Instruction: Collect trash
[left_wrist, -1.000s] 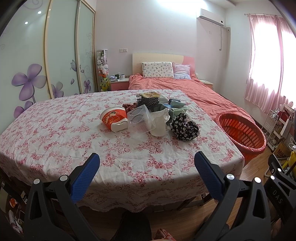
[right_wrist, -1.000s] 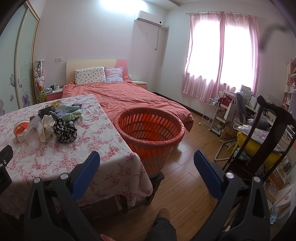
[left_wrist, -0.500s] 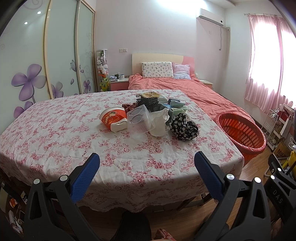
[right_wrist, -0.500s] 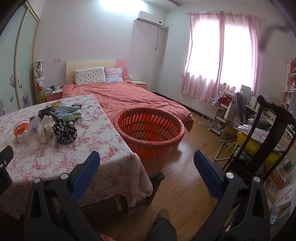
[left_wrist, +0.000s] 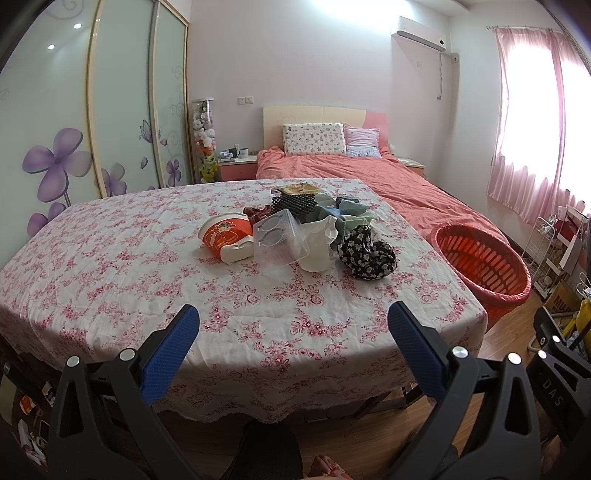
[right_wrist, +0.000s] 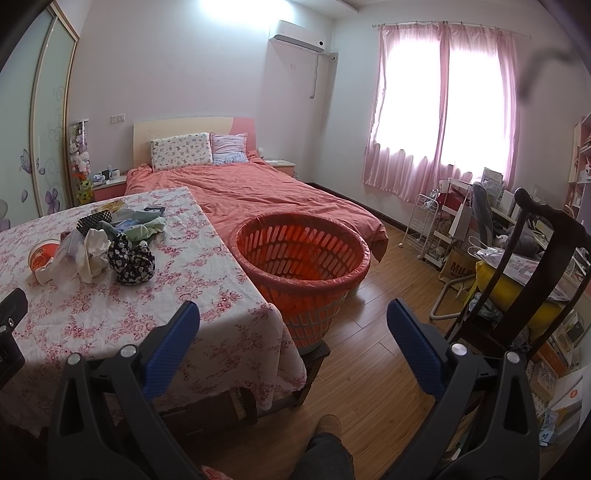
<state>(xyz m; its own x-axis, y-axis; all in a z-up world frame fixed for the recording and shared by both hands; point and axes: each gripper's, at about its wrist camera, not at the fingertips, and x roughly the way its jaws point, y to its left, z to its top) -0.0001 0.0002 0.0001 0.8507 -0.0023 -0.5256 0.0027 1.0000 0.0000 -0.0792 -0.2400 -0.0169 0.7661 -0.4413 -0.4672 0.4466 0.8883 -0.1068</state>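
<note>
Bedroom light is coming through pink curtains (right_wrist: 439, 110) while I am looking across one counter (left_wrist: 147, 266) draped in a pink floral cloth. One pile of trash (left_wrist: 306, 232) is sitting toward the far middle of that counter. In it I am counting one red and white paper cup (left_wrist: 227, 238) lying on its side, one clear plastic box (left_wrist: 279, 240), one crumpled white bag (left_wrist: 317, 247), one black and white floral cloth (left_wrist: 367, 253), one black dotted mat (left_wrist: 293, 203), and a few blue and green scraps I cannot separate. One red slatted basket (right_wrist: 301, 258) is standing just beside the counter's right edge, raised off the wooden floor on a dark stool. One bed (right_wrist: 258, 188) with two pillows is lying behind it.

I am holding the left gripper (left_wrist: 293, 336) low at the counter's near edge, pointing level at the pile, well apart from it. Its blue-padded jaws are standing wide apart, gripping nothing. I am holding the right gripper (right_wrist: 293, 332) beside it, off the counter's corner, aiming toward the basket. Its jaws are also spread wide, with nothing between them.
</note>
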